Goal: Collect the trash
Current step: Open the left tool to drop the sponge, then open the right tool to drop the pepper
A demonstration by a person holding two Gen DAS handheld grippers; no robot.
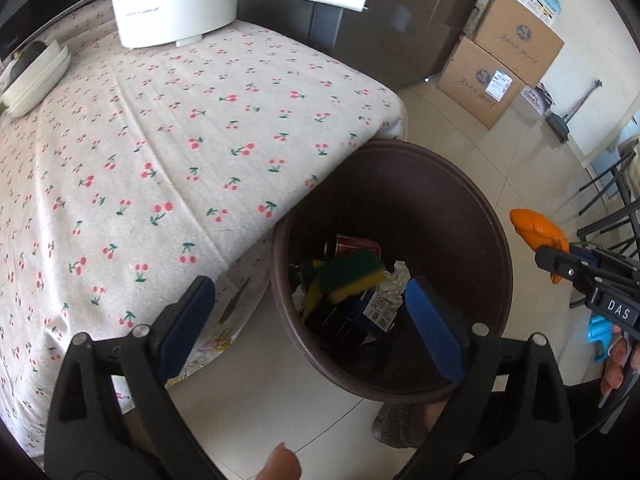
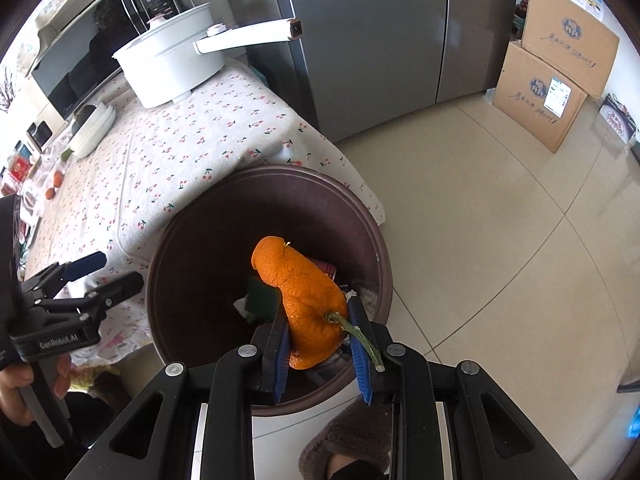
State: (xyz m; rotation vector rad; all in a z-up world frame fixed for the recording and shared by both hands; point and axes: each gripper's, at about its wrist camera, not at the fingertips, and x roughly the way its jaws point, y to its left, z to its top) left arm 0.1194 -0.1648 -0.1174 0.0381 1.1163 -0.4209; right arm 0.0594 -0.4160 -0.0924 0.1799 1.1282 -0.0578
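The left hand-held gripper (image 1: 308, 312) hangs over the near edge of the bin (image 1: 496, 240), its blue pads spread wide with nothing between them — only the bin's contents show in the gap. The bin is dark brown and round, standing on the tiled floor (image 2: 500, 220) tight against the corner of the counter (image 1: 160, 152), which wears a cherry-print cloth. Inside lie a green-and-yellow sponge (image 1: 352, 274), a red can (image 1: 354, 245) behind it, crumpled white paper (image 1: 394, 284) to the right and a dark blue carton (image 1: 374, 306) in front; what sits deeper is too dim to name.

The right hand-held gripper (image 2: 320, 354) is clamped on an orange peel (image 2: 306, 292), its pads pressing the lower part on both sides. The peel sticks up and forward, directly above the bin's opening, and a green stem (image 2: 354, 332) trails from it across the right finger.

On the counter's far end stand a white pot (image 1: 172, 0) with a long handle and a flat white dish (image 1: 36, 76). Two cardboard boxes (image 2: 556, 80) are stacked on the floor beside a grey fridge (image 2: 380, 40).
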